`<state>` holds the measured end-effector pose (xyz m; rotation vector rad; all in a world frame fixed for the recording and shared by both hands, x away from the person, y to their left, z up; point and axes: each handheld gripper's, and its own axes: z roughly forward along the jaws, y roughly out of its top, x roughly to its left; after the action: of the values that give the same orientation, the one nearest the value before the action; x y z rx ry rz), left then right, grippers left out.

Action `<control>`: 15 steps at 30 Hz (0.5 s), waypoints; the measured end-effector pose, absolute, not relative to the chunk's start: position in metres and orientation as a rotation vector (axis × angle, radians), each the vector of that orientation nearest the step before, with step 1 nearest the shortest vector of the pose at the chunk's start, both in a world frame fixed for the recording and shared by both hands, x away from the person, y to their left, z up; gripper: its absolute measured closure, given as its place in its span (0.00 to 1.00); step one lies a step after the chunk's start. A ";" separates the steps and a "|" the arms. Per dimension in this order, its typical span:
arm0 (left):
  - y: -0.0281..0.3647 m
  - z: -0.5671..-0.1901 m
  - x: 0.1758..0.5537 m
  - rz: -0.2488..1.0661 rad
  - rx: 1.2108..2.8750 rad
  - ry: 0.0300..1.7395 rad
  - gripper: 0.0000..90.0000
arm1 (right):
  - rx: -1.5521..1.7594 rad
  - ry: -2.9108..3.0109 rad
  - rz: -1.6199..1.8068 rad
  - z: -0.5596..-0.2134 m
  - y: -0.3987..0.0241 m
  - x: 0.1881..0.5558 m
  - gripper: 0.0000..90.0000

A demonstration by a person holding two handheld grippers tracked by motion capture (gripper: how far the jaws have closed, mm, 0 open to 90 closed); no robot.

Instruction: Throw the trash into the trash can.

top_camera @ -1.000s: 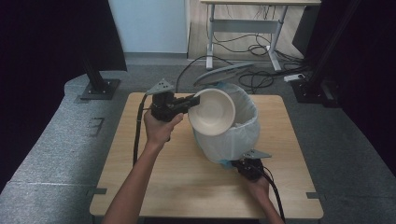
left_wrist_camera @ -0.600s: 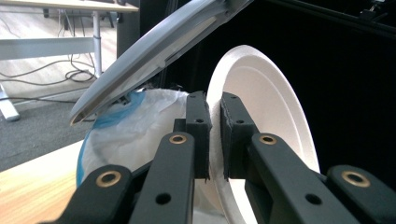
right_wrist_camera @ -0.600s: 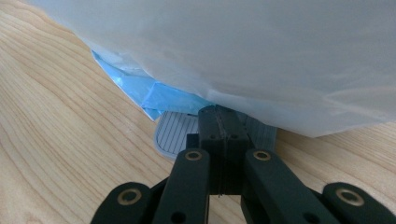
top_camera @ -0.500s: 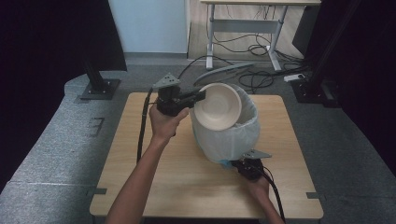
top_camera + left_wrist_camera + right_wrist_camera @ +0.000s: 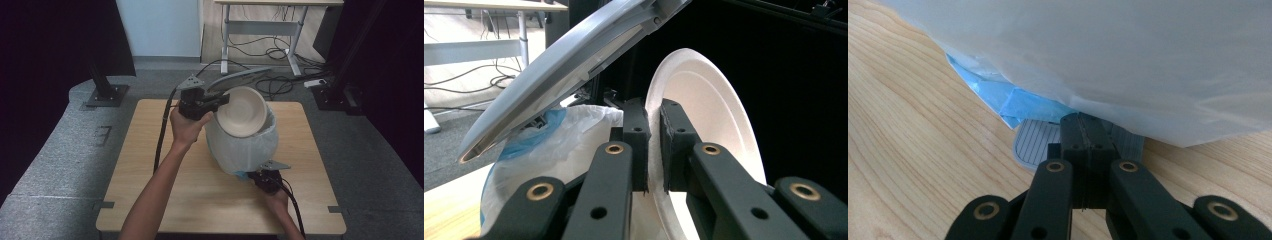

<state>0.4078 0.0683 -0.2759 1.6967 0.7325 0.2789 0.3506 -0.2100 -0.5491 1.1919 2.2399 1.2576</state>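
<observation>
Left side of the wooden table [image 5: 150, 165] lies bare, a wide strip of free board from the near edge to the far edge, crossed only by the person's left forearm and the trailing cable. The left gripper [image 5: 218, 101] is held above the far left part of the table, jaws clamped on the rim of a pale paper bowl [image 5: 243, 112]. In the left gripper view the bowl [image 5: 709, 125] stands on edge, its rim pinched between the two pads; its lower part is cut off by the jaws and the frame.

Just right of it stands a pedal bin [image 5: 243, 145] lined with a white bag. The grey lid [image 5: 239, 78] is raised and tilted; the bowl hangs over the open mouth, hiding most of the opening from above. What lies inside the bin cannot be made out. A blue layer of bag [image 5: 531, 135] shows under the white one.

At the bin's near foot, the right gripper [image 5: 259, 176] sits low on the table. In the right gripper view its jaws are pressed together with nothing between them, tips resting on the ribbed grey pedal [image 5: 1035, 142], most of which is hidden under the bulging bag [image 5: 1128, 60]. Right of the bin, bare tabletop runs to the right edge.
</observation>
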 end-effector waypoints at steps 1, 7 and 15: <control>0.067 -0.276 0.408 0.277 1.698 0.732 0.93 | 1.192 2.240 1.258 -0.549 -0.210 0.351 0.99; 0.061 -0.274 0.410 0.286 1.705 0.728 0.93 | 1.192 2.240 1.257 -0.549 -0.210 0.351 0.99; 0.056 -0.273 0.412 0.293 1.705 0.723 0.93 | 1.191 2.239 1.255 -0.549 -0.210 0.350 0.99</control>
<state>0.4121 0.0560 -0.2728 1.7052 0.7230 0.2933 0.3505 -0.2098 -0.5491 1.1906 2.2389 1.2551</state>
